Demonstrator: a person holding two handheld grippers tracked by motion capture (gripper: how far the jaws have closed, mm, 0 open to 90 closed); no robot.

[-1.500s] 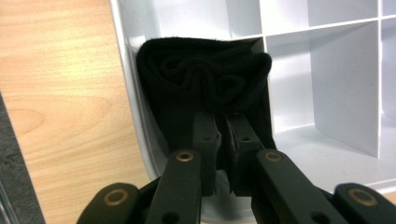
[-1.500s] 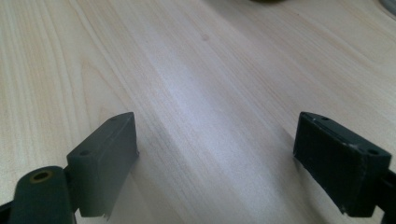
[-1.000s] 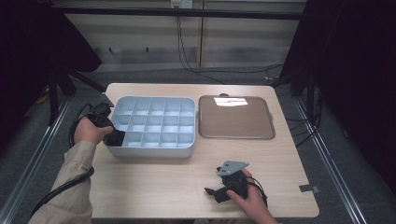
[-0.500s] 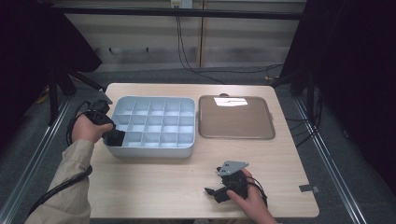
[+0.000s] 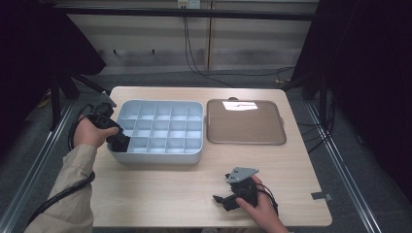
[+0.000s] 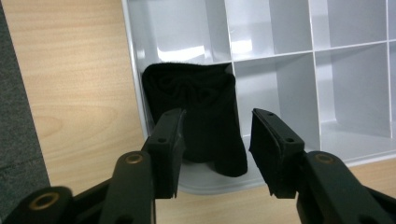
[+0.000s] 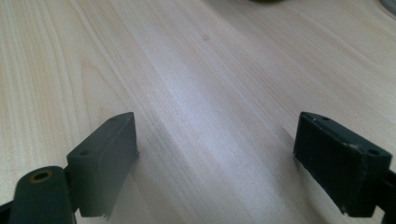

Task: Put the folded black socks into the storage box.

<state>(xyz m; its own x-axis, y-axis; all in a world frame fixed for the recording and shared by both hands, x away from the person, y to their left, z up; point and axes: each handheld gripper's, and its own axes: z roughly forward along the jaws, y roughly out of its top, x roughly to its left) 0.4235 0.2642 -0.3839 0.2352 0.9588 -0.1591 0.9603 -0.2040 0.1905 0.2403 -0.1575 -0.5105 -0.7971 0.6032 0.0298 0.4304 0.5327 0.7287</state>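
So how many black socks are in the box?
1. The black sock sits in the near-left corner compartment of the grey divided box, just ahead of the left gripper. The other compartments look empty.

sleeve (image 5: 73, 184): beige | tongs (image 6: 215, 144): black, brass screws | cable: black

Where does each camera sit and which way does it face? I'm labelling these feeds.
High view: above the person's side, looking forward and down on the table; both forearms, left hand-held gripper and right hand-held gripper.
Left gripper view: rides the left hand-held gripper, looking along its open jaws at a black cloth in the bin.
Right gripper view: along the right hand-held gripper's open jaws at bare tabletop.
Shared: high and left gripper views show the bin.
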